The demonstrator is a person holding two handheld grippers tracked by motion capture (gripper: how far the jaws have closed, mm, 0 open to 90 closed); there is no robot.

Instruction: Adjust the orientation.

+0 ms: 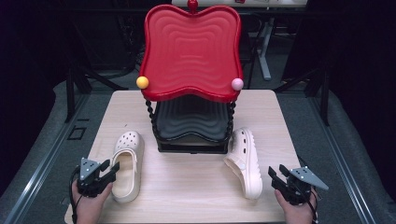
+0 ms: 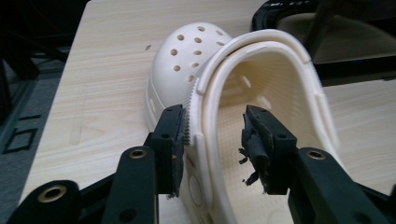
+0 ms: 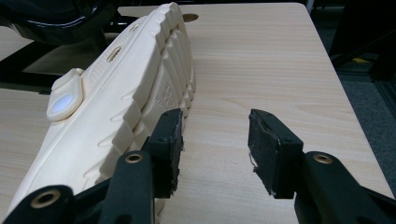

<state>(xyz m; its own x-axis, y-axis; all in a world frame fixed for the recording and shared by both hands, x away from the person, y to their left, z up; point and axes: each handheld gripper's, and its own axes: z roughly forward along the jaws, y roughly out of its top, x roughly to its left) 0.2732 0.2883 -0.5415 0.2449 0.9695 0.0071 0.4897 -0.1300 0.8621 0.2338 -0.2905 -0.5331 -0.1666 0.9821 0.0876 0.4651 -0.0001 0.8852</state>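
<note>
Two cream clogs, left clog (image 1: 127,164) and right clog (image 1: 244,161), beside the two-tier tray stand (image 1: 191,56), left claw (image 1: 105,170) half-wide astride its rim, right claw (image 1: 279,176) wide.

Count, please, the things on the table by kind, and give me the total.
Cream clogs: 2, one upright, one lying on its side
Two-tier stands with a red top tray and a black lower tray: 1
Grippers held at the near edge: 2, left gripper, right gripper
Total: 5
</note>
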